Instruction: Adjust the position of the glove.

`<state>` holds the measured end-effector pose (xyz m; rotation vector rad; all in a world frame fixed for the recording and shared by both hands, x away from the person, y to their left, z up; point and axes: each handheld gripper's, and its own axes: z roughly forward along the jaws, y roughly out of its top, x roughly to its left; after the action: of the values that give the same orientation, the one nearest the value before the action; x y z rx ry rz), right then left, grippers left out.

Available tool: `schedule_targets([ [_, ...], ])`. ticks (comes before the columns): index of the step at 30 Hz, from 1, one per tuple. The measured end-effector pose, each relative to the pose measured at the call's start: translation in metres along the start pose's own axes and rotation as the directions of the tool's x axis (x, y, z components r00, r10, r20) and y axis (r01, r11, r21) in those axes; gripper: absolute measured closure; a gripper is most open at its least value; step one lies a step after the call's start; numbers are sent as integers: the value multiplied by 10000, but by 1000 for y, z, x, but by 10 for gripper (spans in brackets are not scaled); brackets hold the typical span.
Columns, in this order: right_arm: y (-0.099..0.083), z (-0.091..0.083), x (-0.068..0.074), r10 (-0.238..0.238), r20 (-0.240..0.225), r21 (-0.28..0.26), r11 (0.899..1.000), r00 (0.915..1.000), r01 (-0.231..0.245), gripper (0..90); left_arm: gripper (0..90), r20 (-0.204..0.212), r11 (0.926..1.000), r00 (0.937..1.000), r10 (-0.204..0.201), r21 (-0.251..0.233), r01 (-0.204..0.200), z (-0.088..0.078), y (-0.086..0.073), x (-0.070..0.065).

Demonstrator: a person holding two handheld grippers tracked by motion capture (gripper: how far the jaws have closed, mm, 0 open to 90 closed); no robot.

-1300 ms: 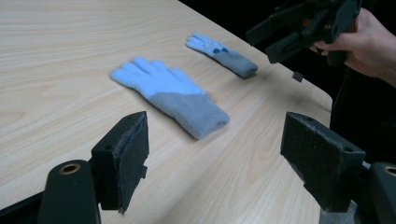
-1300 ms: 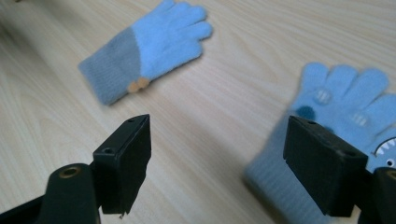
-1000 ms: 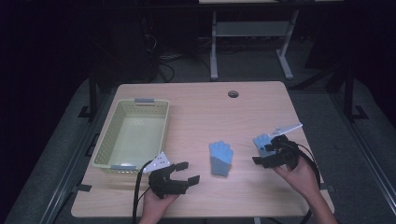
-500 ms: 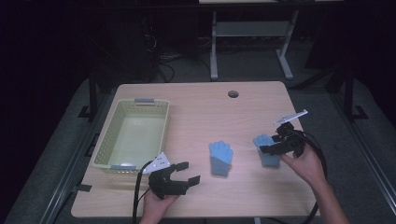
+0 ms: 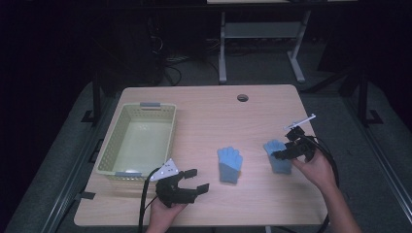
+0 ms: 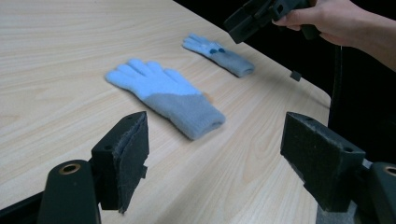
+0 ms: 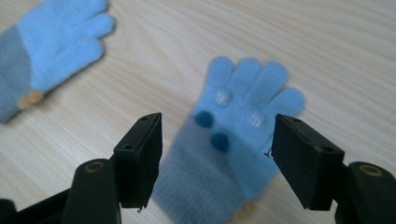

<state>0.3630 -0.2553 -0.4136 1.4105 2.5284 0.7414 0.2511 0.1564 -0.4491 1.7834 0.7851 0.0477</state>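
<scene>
From the high view, the right claw [image 5: 281,154] is hanging over the dotted glove [image 5: 279,156], having shifted onto it from just beside, its jaws just been narrowing yet gripping nothing. A pickup is likely coming. The left claw [image 5: 193,179] is idling open near the basket [image 5: 108,154].

In the left gripper view, the plain glove [image 6: 168,96] is lying flat on the bench [image 6: 56,56], unobstructed.

In the right gripper view, the jaws are straddling the dotted glove, pads apart from it.

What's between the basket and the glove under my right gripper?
The other blue glove on bare table, seen in the high view between basket and right-hand glove.
</scene>
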Motion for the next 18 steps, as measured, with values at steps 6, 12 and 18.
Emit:
schedule_targets([
  [6, -2, 7, -3, 109, -55, 288, 9995, 9999, -107, 386, 233, -3, 10000, 10000, 12, -11, -12, 0, 1, 1],
  [12, -3, 16, -2, -27, 216, 818, 9966, 9998, 9, 433, 233, 7, 10000, 10000, -89, 22, 89, 2, -1, 2],
  [18, -1, 22, 1, -289, 410, 1057, 9941, 9987, 244, 495, 233, 45, 10000, 10000, -5, 60, 5, 2, -1, 1],
])
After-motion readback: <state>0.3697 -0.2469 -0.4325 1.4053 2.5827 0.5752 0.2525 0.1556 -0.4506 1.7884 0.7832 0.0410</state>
